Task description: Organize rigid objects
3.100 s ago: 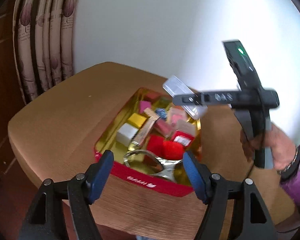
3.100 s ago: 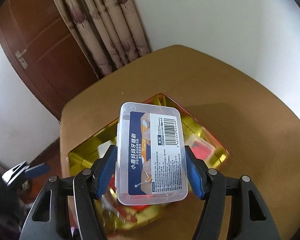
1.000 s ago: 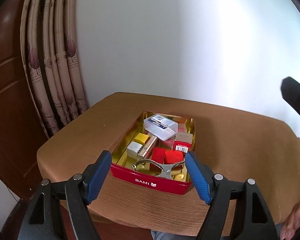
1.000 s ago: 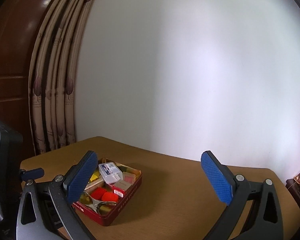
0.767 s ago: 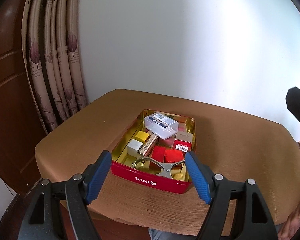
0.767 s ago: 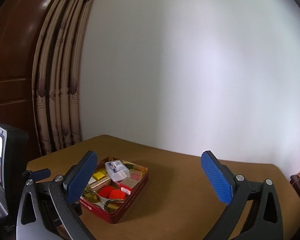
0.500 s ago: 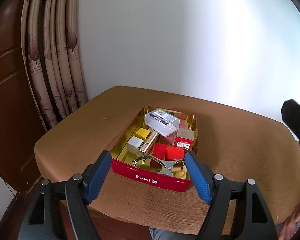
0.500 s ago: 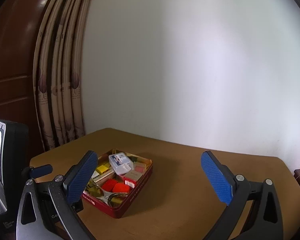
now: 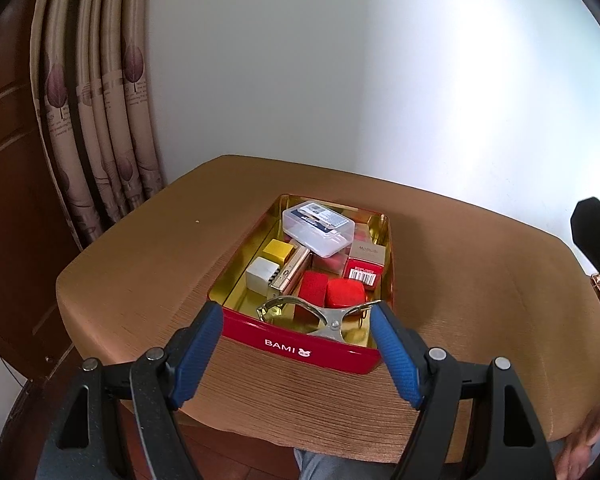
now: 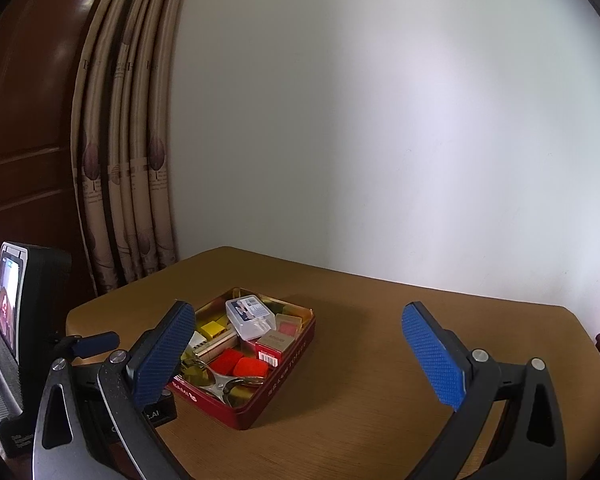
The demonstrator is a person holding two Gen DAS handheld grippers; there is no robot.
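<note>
A red tin [image 9: 320, 348] with a gold inside sits on the brown table [image 9: 140, 256]. It holds a clear plastic box [image 9: 318, 228] on top at the far end, a yellow cube [image 9: 278, 250], a white cube [image 9: 262, 276], red blocks [image 9: 332, 292], a red carton [image 9: 362, 274] and a metal clip [image 9: 320, 316]. My left gripper [image 9: 298, 354] is open and empty, just in front of the tin's near wall. My right gripper [image 10: 300, 360] is open and empty, held back above the table with the tin [image 10: 276, 384] to its left. The clear box [image 10: 250, 316] also shows there.
A patterned curtain [image 9: 100, 120] and a dark wooden door [image 9: 8, 160] stand left of the table. A white wall is behind. The left gripper's body with a lit screen [image 10: 8, 312] shows at the right wrist view's left edge. Bare table top [image 10: 380, 420] lies right of the tin.
The right gripper let go of the clear plastic box, which now lies in the tin, and drew back far from it. The left gripper has come slightly closer to the tin.
</note>
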